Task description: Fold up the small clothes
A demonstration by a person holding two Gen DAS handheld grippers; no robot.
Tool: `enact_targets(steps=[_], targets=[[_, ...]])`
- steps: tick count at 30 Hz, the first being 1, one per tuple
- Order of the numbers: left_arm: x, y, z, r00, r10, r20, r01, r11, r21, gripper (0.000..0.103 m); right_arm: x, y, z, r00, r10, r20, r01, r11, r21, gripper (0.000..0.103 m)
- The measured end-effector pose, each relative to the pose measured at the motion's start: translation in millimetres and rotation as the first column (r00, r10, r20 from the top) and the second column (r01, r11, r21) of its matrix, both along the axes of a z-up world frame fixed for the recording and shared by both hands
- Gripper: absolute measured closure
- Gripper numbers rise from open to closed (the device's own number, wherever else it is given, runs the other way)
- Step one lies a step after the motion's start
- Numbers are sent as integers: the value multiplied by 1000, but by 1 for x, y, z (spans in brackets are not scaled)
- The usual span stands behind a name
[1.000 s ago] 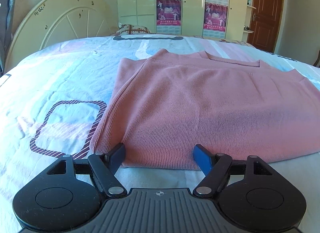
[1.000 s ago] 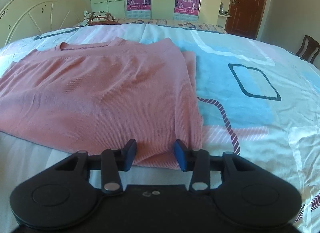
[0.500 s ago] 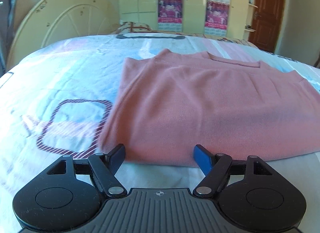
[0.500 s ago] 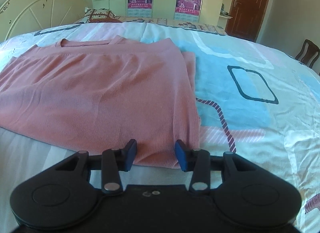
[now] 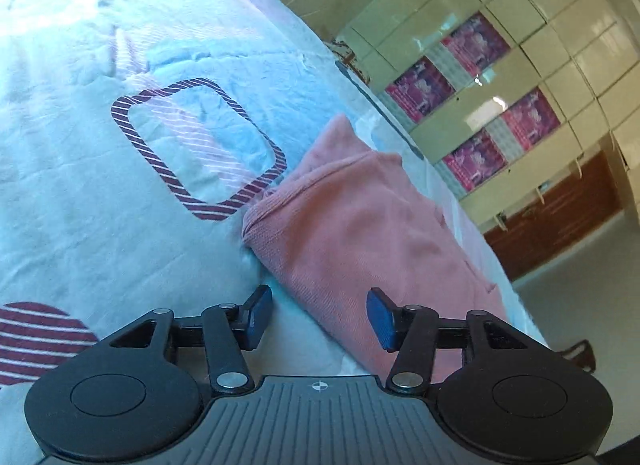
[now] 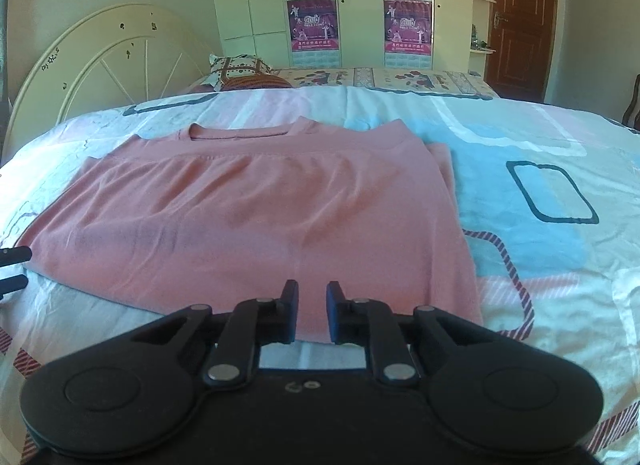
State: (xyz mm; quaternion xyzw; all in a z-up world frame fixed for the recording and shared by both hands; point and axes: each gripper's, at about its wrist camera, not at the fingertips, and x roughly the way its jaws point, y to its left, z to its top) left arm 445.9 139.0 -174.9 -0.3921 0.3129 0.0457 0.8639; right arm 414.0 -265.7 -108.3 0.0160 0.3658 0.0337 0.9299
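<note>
The pink knit top [image 6: 256,221] lies flat on the bed [image 6: 560,305], already folded into a broad rectangle, with the neckline at the far edge and the near folded edge running crosswise in front of both tongs. Its long axis runs left to right in the right wrist view.

The right tongs [image 6: 312,317] are placed at the near edge, towards the garment's right-hand corner. The jaws are closing and stand only a narrow gap apart; the edge of the fabric is seen between them, but it cannot be told whether the pads already press on it.

The left tongs [image 5: 316,317] are rolled to one side, so that the bed appears tilted in the left wrist view. They are placed at the garment's left end, where the rolled corner of the fold lies just ahead. The jaws are closing but are about half open; the near edge of the fabric runs through the gap, and neither pad is seen to touch it.

The next move is judged to depend on this relation: each pair of tongs lies at one end of the same near edge, so a lift away from the tongs would carry that edge towards the neckline.

The fabric is a fine ribbed knit, soft and limp, with a stitched neckband and shallow wrinkles. The bed cover is thin printed cotton, slightly creased, with striped maroon outlines [image 5: 200,149] and blue patches.
</note>
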Motion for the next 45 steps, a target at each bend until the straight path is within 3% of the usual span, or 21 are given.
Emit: enact_targets(steps=[6,10,12,13,14,16,17,20,23,25,31,33,37,40,42,45], targets=[[33,6,-14,997,58,49,-53,995,-82,50,41,30,3,999,33,9,-33,999,26,95],[59,11,-15,996,54,64,-49,996,-78,53,75,57,-2,998,66,3,-67,997,46,98],[73,9,-15,997,44,62,-40,997,-62,60,89,70,-6,997,82,-5,-82,996,45,98],[79,10,-16,997,45,58,-42,997,-59,70,95,77,-9,996,90,-8,-89,995,47,98],[84,10,-19,998,47,51,-44,997,-62,95,101,83,-11,995,95,-11,-94,995,43,98],[86,20,-25,995,76,58,-67,987,-149,95,110,91,-17,995,101,-23,-100,994,37,98],[81,23,-21,990,95,105,-74,978,-194,96,113,94,-18,994,101,-30,-100,994,35,99],[77,21,-6,980,65,186,-38,989,-146,95,110,98,-15,992,129,-1,-129,991,34,99],[87,23,-26,993,55,104,-40,990,-136,95,120,102,-33,986,137,-95,-137,991,9,103],[89,28,-37,993,76,85,-57,977,-204,93,121,101,-34,987,134,-84,-133,991,16,103],[106,20,-34,995,81,64,-68,981,-184,93,120,100,-34,987,140,-81,-138,990,23,103],[111,18,-25,994,69,90,-51,980,-195,94,120,97,-34,988,138,-74,-136,990,37,103],[112,-3,16,983,-11,183,36,990,-136,94,122,91,-35,987,145,-68,-140,987,75,103],[122,-37,52,964,-103,247,129,987,-91,94,123,72,-33,988,132,-75,-116,975,191,103],[130,-69,76,946,-173,273,194,980,-49,94,114,42,-23,998,58,-24,-48,955,291,98],[142,-125,103,912,-297,283,304,952,19,94,93,-13,-8,998,-63,25,51,940,337,96]])
